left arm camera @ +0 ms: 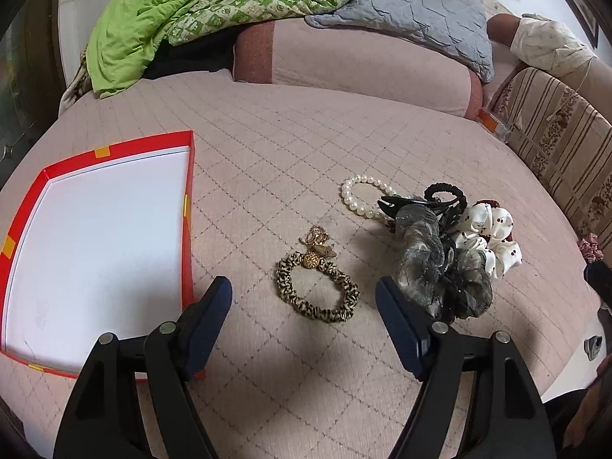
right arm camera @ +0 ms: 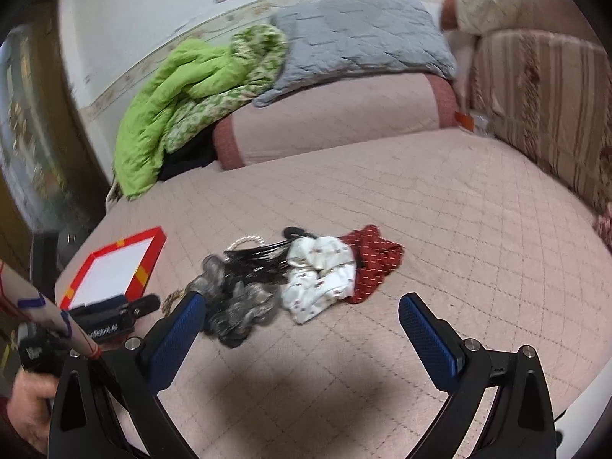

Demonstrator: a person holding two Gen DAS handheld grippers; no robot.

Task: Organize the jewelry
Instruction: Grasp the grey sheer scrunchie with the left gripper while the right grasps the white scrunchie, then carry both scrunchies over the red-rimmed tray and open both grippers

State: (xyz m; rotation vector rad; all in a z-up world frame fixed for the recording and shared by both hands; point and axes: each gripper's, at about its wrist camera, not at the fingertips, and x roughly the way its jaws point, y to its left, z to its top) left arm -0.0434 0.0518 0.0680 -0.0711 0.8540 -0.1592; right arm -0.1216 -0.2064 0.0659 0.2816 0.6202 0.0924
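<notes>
Nothing sits yet in the red box [left arm camera: 190, 206] on the bed [left arm camera: 306, 145]; scrunchie pile [left arm camera: 451, 252], leopard scrunchie [left arm camera: 317, 290] and pearl bracelet [left arm camera: 363, 199] remain outside. Left tongs [left arm camera: 304, 292] and right tongs [right arm camera: 302, 308] gape empty.

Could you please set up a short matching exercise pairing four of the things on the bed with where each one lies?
Things:
1. leopard-print scrunchie
2. pearl bracelet
3. red box
4. white dotted scrunchie

Places:
A. at the far edge of the pile, partly under the black clip
B. at the left, open and white inside
C. alone, between the left gripper's open fingers
D. on the right side of the pile

Pairs: 1-C, 2-A, 3-B, 4-D
</notes>
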